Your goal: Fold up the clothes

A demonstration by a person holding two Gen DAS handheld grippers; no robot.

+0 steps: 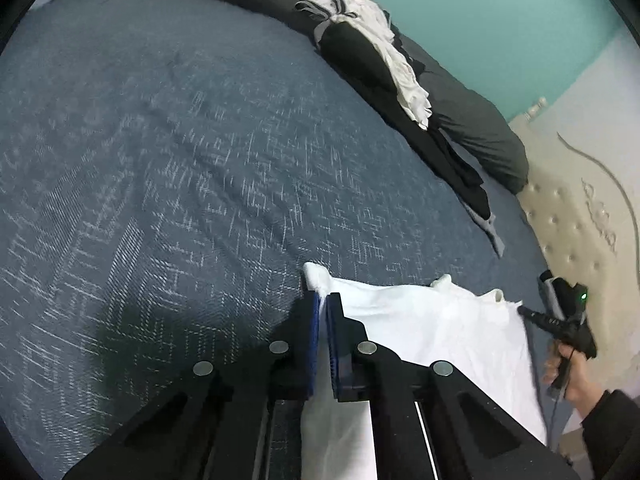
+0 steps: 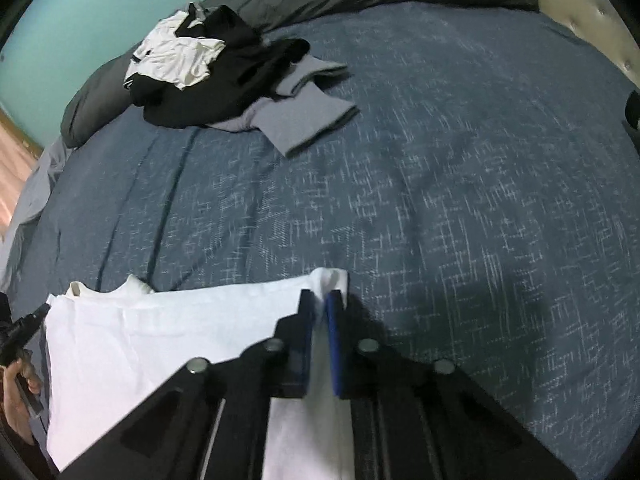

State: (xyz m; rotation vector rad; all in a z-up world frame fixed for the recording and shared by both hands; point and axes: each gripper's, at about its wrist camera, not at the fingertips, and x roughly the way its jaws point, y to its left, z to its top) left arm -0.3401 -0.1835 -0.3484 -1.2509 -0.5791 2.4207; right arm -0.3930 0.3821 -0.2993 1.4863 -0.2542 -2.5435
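Blue bedspread [image 1: 180,160] with pale crosshatch marks covers the bed below a teal wall [image 1: 480,20], and a tufted cream headboard [image 1: 568,220] stands at the right. From the left wrist view, the left gripper [image 1: 323,300] has its 2 blue-padded fingers [image 1: 314,340] drawn nearly together, pinching 1 top corner of the white garment [image 1: 432,320], which lies near the bed's near edge. Farther right, the right gripper [image 1: 524,312] meets the garment's opposite corner, too small to tell how wide it stands; the person's right hand [image 1: 564,372] grips its handle, a dark sleeve [image 1: 616,428] behind. A pile of clothes [image 1: 368,52], black and white, lies well apart beside the dark pillows [image 1: 472,128]. From the right wrist view, the right gripper [image 2: 320,300] is clamped on the white garment [image 2: 160,340] corner with white cloth showing between its pads. At the left edge the left gripper [image 2: 38,314] touches the other corner, held by the left hand [image 2: 20,400]. The pile [image 2: 208,68] sits far off, a grey folded piece [image 2: 304,120] just beside it.
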